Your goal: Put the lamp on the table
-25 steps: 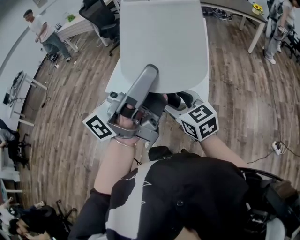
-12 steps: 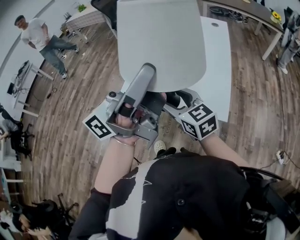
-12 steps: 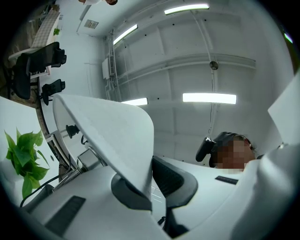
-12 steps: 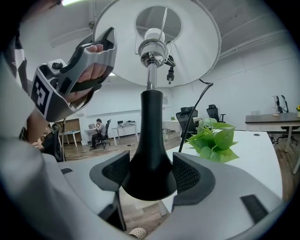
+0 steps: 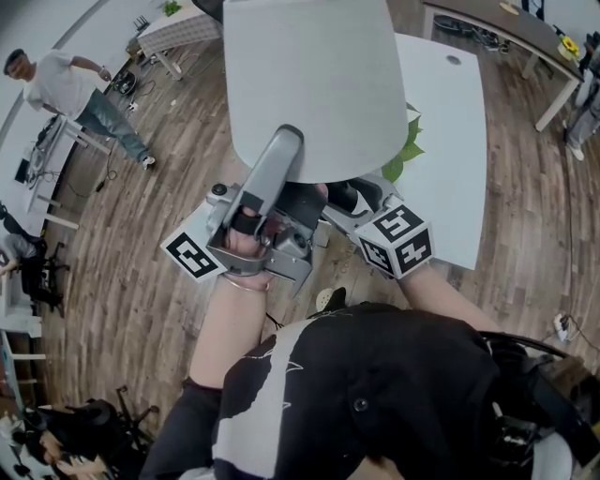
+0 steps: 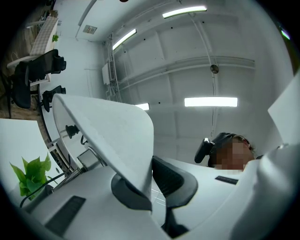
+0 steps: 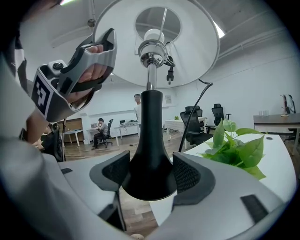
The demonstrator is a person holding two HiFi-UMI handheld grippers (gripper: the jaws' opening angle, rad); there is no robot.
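The lamp has a wide white shade (image 5: pixel 314 84) and a black flared base (image 7: pixel 150 140) with a chrome socket (image 7: pixel 151 47). It hangs in the air between both grippers, over the near edge of the white table (image 5: pixel 450 141). My left gripper (image 5: pixel 281 150) points upward and is shut on the lower rim of the shade (image 6: pixel 112 136), pinched between its pads (image 6: pixel 173 178). My right gripper (image 7: pixel 150 180) is shut on the black base, one pad on each side. In the head view the shade hides the right gripper's jaws, and only its marker cube (image 5: pixel 396 242) shows.
A green potted plant (image 5: pixel 405 150) (image 7: pixel 236 145) stands on the table near the lamp. The floor is wood planks. A person (image 5: pixel 66 84) stands at the far left by desks. Another desk (image 5: pixel 506 23) is at the back right, with office chairs (image 7: pixel 194 119) behind.
I have carried the lamp toward the white table: more tabletop shows at the right, and the plant's leaves have come out from behind the shade. Both grips are unchanged.
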